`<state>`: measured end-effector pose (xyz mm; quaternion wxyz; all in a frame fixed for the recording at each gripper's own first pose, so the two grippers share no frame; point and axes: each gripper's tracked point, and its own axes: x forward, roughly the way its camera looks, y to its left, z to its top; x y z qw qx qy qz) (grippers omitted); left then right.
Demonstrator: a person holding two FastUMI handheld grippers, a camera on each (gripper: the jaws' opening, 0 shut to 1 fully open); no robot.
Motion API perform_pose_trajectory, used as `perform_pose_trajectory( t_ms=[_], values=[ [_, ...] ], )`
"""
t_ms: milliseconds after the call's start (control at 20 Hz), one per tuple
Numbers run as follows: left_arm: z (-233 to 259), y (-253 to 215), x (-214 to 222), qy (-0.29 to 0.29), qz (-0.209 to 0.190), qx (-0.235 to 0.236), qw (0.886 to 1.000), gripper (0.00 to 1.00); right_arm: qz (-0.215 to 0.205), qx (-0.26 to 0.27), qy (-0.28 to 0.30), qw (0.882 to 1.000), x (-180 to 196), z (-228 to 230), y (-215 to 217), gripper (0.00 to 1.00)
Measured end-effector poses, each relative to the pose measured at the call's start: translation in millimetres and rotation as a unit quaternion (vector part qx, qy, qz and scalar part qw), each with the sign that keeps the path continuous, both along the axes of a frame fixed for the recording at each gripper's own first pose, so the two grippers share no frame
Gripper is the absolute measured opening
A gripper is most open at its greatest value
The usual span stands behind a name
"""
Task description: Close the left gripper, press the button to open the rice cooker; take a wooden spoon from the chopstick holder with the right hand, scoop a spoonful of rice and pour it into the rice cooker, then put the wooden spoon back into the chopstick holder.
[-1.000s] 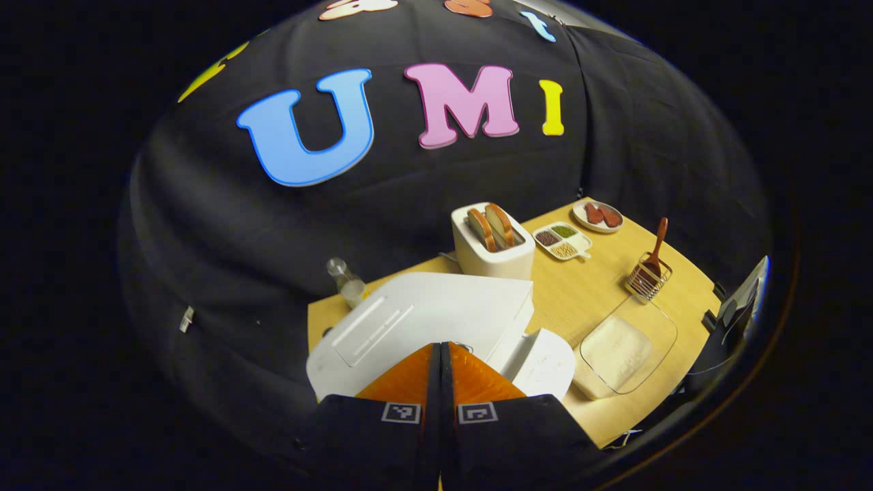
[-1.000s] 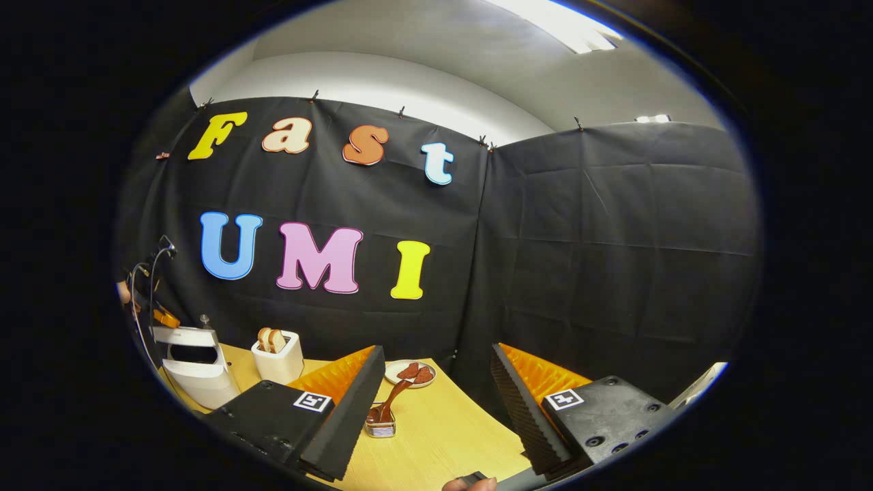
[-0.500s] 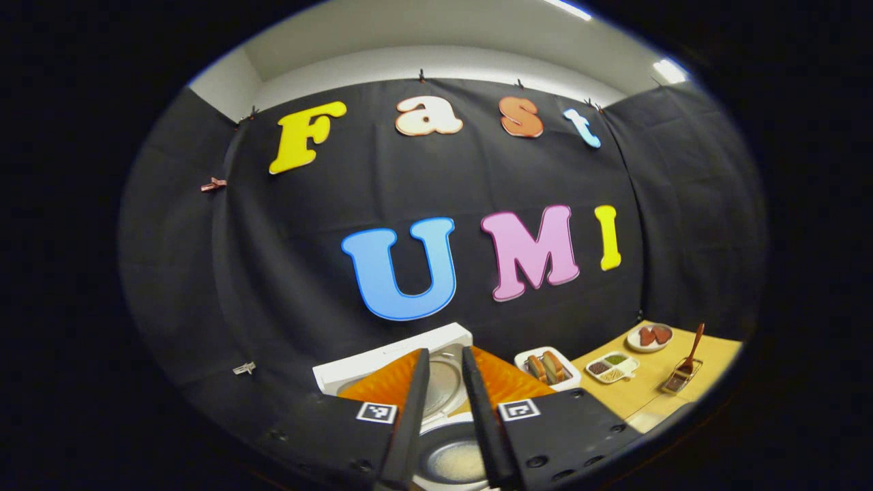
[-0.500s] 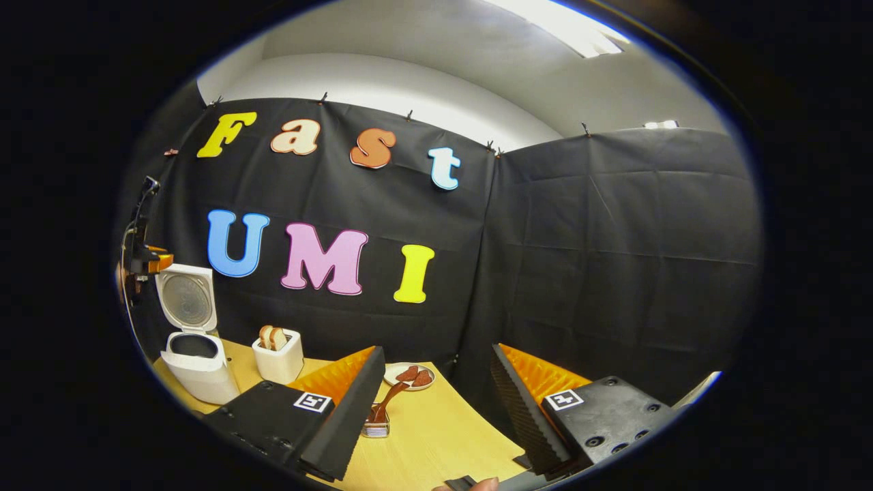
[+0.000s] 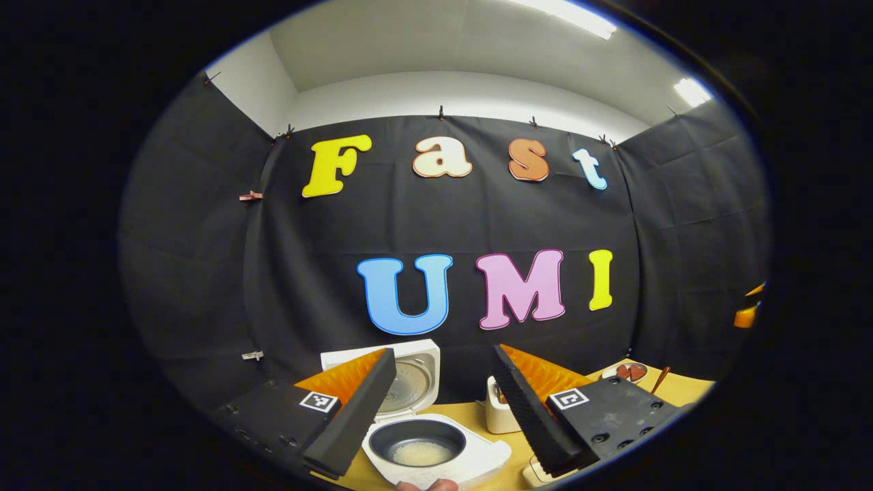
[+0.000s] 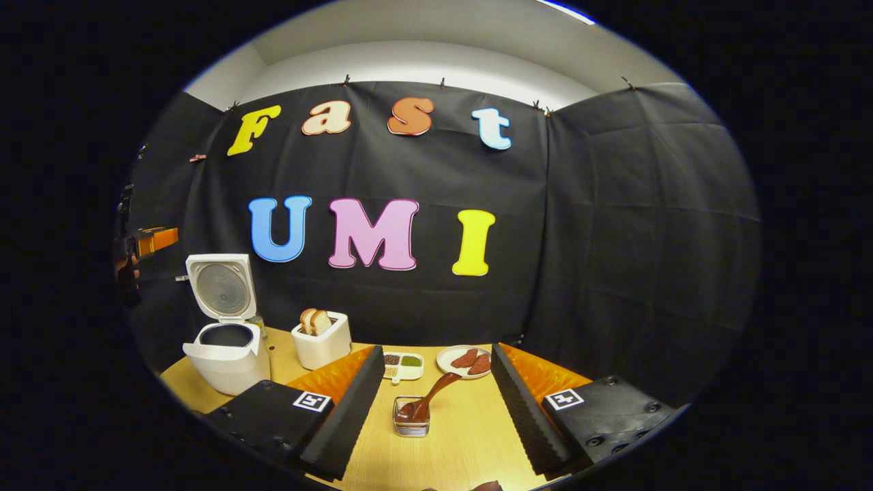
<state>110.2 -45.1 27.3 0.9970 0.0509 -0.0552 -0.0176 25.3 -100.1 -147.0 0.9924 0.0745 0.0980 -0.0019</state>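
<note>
Wooden spoon (image 6: 428, 399), one, stands in one chopstick holder (image 6: 411, 424).

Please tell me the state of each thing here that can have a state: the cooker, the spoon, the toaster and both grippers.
rice cooker: lid up, pot open, some rice inside
wooden spoon: standing in the chopstick holder, not yet taken
toaster: two bread slices in its slots
left gripper: open, empty
right gripper: open, empty

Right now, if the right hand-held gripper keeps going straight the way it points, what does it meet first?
Probably the wooden spoon standing in the chopstick holder. Both sit on the table centred between the open fingers of the right hand-held gripper, nothing nearer in line. Depth is uncertain in this fisheye view.
</note>
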Motion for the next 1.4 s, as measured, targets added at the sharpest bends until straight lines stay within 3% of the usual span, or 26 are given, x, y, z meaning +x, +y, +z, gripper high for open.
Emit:
perform_pose_trajectory(
  t_ms=[250, 450, 900, 1100, 1400],
  values=[
    [-15, -28, -21, 0.025, 0.023, -0.031, 0.999, 0.96, 0.056, 0.036, 0.058, 0.996, 41, -76, -4, 0.98],
    [-24, -34, -27, 0.045, 0.056, -0.028, 0.997, 0.97, 0.073, 0.087, 0.100, 0.989, 71, -135, -9, 0.98],
    [-52, -37, -45, 0.085, 0.127, -0.030, 0.988, 0.97, 0.108, 0.193, 0.187, 0.957, 143, -253, 18, 0.99],
    [-66, -27, -52, 0.105, 0.160, -0.039, 0.981, 0.97, 0.116, 0.227, 0.201, 0.946, 174, -299, 49, 0.99],
    [-87, 1, -81, 0.122, 0.207, -0.060, 0.969, 0.97, 0.110, 0.250, 0.184, 0.944, 208, -318, 76, 0.91]
  ],
)
